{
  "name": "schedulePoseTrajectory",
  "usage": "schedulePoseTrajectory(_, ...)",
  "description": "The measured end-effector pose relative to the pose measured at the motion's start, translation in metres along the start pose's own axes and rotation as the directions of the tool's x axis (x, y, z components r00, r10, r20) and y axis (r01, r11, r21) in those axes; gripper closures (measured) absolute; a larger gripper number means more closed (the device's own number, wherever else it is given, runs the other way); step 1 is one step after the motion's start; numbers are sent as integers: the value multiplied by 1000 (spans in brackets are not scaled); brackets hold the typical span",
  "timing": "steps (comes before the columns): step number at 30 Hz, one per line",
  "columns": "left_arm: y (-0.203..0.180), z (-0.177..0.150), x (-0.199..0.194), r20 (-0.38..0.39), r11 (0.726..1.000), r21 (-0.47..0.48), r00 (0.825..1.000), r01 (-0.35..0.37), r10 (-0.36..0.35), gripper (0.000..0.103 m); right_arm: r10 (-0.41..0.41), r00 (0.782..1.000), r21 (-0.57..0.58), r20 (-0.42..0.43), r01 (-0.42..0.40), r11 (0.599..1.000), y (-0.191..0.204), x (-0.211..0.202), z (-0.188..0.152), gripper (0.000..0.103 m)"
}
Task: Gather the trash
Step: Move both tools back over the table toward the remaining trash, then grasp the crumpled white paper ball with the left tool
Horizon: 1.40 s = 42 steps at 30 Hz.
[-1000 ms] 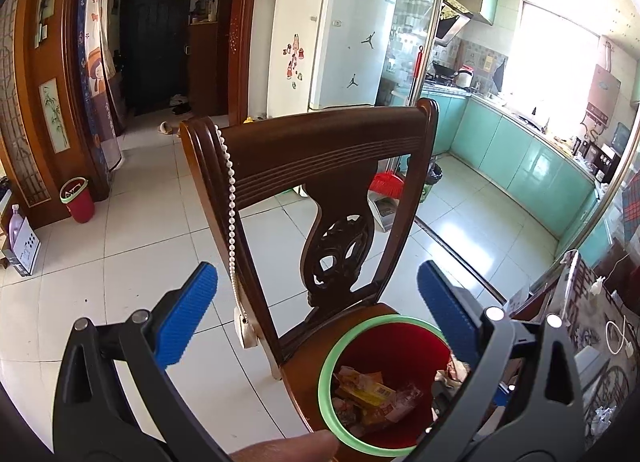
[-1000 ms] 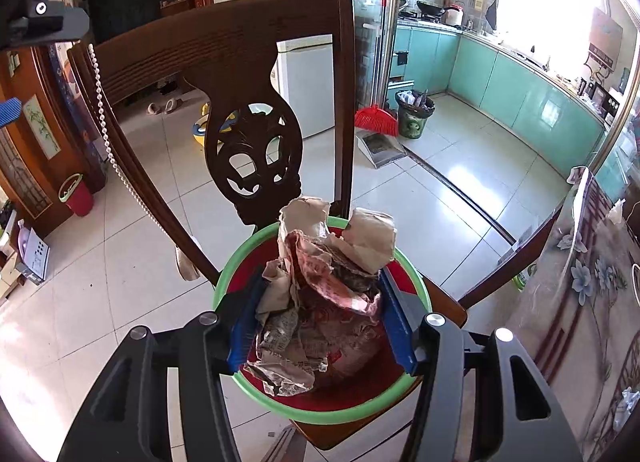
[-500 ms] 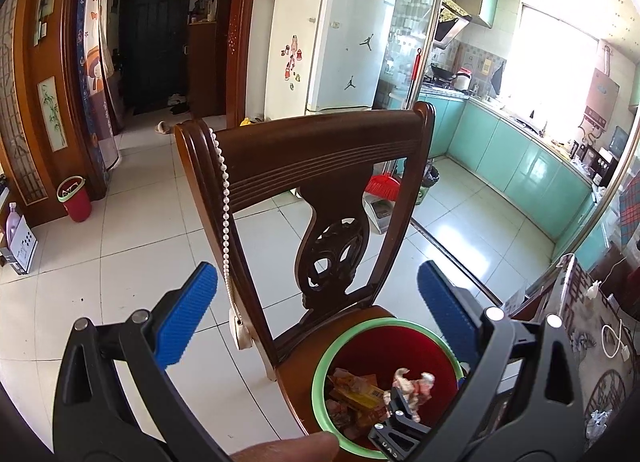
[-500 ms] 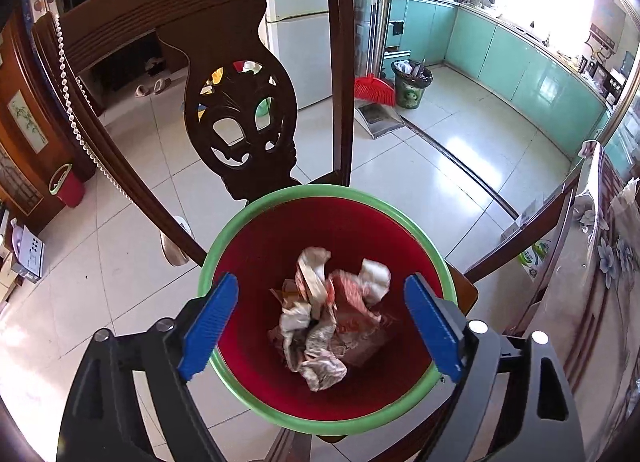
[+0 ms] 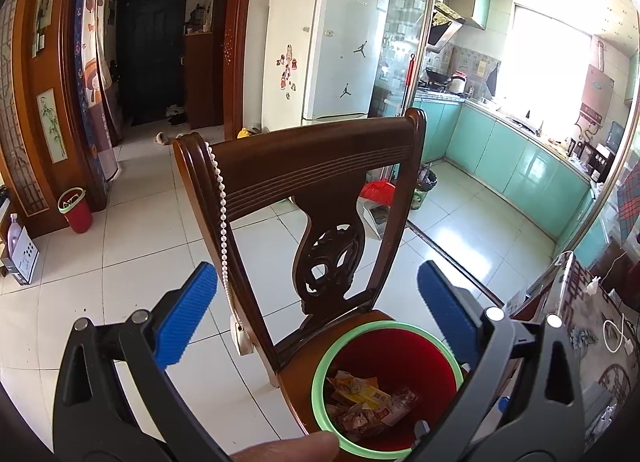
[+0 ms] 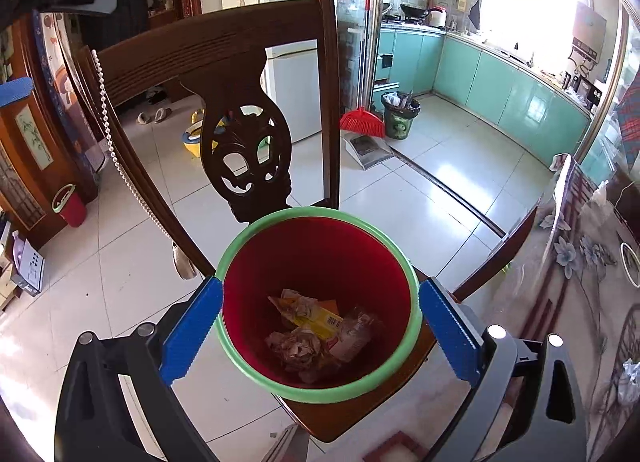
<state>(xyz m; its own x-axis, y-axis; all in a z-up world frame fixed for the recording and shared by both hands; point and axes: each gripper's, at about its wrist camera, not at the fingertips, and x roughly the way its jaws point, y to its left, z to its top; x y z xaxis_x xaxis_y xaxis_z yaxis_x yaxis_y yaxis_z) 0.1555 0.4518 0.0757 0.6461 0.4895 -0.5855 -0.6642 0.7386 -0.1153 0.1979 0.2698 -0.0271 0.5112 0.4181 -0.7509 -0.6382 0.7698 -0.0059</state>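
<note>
A red bin with a green rim (image 6: 236, 246) stands on the seat of a dark wooden chair (image 6: 208, 50). Crumpled paper and wrappers (image 6: 316, 330) lie at its bottom. My right gripper (image 6: 320, 284) hovers over the bin's mouth; its jaws are opening, the blue pads stand either side of the rim, and nothing is between them. In the left wrist view the same bin (image 5: 320, 382) sits low and right, with the trash (image 5: 368, 402) inside. My left gripper (image 5: 316, 268) is open and empty, held back from the chair (image 5: 312, 166).
A bead string (image 5: 222, 230) hangs from the chair's back post. A table with a floral cloth (image 6: 580, 262) lies to the right. A second red bin (image 5: 76, 210), a broom (image 6: 362, 118) and a dustpan stand on the tiled floor. A person's thumb (image 5: 288, 448) shows at the bottom.
My right gripper opened and the crumpled paper it held dropped into the bin. The gripper then drew back from the bin's mouth. The left gripper stayed put.
</note>
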Motion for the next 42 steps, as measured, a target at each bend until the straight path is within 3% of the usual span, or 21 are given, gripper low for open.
schedulePoseTrajectory(7,-18,-4,-9,6,998,59,1000,27,-27,5,-52,996,16,75,51,999,-22,-71,-36,7)
schedulePoseTrajectory(13,-43,-5,-44,38,987,102,991,125,-129,5,-111,986,79,126,102,992,-56,-142,-87,7)
schedulePoseTrajectory(17,-78,-16,-71,58,962,198,977,190,-205,5,-152,980,126,132,136,983,-85,-189,-122,7)
schedulePoseTrajectory(21,-111,-29,-94,25,926,243,952,291,-305,5,-234,961,184,147,206,961,-115,-237,-155,7)
schedulePoseTrajectory(30,-172,-72,-128,-87,836,244,870,492,-486,5,-409,906,304,110,361,882,-188,-306,-229,7)
schedulePoseTrajectory(32,-185,-90,-137,-103,807,237,840,541,-533,5,-429,899,334,92,378,863,-207,-318,-248,7)
schedulePoseTrajectory(34,-208,-113,-149,-149,753,283,803,594,-578,5,-451,890,360,72,399,843,-226,-329,-264,6)
schedulePoseTrajectory(37,-244,-154,-170,-235,663,382,761,644,-605,5,-479,877,392,50,423,817,-249,-341,-287,6)
schedulePoseTrajectory(40,-271,-192,-186,-347,577,413,708,704,-615,5,-488,872,406,22,439,802,-264,-342,-307,6)
schedulePoseTrajectory(42,-284,-216,-195,-399,534,430,684,728,-611,5,-486,874,433,11,434,790,-273,-340,-320,6)
